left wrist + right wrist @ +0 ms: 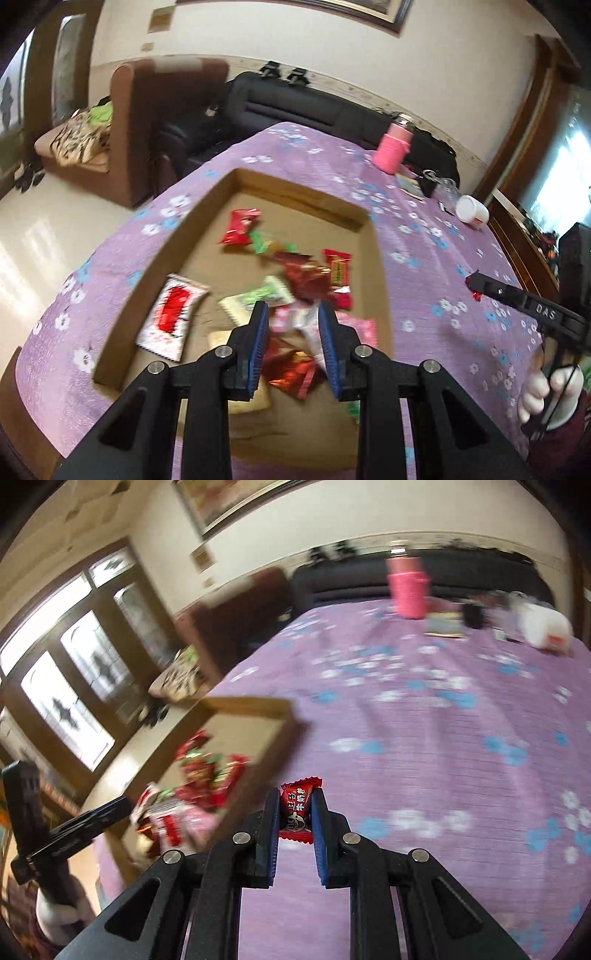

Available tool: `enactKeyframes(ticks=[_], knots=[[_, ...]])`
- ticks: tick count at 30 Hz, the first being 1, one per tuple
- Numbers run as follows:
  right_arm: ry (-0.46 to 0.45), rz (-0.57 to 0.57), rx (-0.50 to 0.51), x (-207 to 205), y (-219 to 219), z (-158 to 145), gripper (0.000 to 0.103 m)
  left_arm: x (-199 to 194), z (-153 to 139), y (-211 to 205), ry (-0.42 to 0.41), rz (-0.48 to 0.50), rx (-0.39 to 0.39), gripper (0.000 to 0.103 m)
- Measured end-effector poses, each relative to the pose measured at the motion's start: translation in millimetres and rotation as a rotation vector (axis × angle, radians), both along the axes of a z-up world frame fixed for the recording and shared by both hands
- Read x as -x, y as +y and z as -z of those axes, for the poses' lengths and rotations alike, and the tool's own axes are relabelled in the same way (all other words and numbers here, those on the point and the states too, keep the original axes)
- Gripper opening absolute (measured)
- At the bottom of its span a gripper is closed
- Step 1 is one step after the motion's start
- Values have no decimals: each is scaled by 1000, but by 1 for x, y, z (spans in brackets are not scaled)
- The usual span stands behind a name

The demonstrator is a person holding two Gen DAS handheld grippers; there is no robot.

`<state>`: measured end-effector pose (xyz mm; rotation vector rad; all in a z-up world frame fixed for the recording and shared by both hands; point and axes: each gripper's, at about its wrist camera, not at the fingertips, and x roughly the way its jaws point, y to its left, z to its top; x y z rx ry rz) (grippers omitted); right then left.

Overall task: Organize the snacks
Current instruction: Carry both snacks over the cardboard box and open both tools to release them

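Purple flowered cloth [424,738] wide open ahead of right gripper [294,812], bare stretch clear to far edge. Cardboard tray [122,295] sits left, walls low, snack packets [295,280] heaped inside. Pink bottle [392,151], white jar [472,208], small clutter line far edge, well apart from tray. Right gripper pinching red candy [297,810], wrapper upright between pads, long axis pointing away along fingers. Left gripper [291,332] above tray, jaws narrowly parted, nothing clearly between them.
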<state>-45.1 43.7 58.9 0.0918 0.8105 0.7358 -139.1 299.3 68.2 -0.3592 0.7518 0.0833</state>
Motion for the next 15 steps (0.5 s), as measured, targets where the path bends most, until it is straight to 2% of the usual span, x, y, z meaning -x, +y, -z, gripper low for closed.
enactKeyframes(ticks=[5, 6, 8, 9, 10, 12, 15], knots=[[15, -90, 46, 6, 63, 9, 18, 5, 9, 17, 2, -22, 10, 27], [15, -97, 55, 5, 72, 11, 18, 7, 9, 19, -1, -23, 8, 32], [7, -92, 88, -2, 90, 16, 18, 13, 7, 23, -19, -23, 15, 51], [6, -83, 101, -6, 96, 19, 19, 16, 5, 25, -34, -27, 15, 64], [4, -65, 117, -14, 103, 24, 20, 18, 3, 26, -43, -30, 12, 71], [8, -41, 137, -24, 109, 29, 20, 23, -1, 27, -62, -35, 3, 74], [12, -18, 113, -28, 102, 28, 23, 26, -3, 24, -73, -29, -11, 79]])
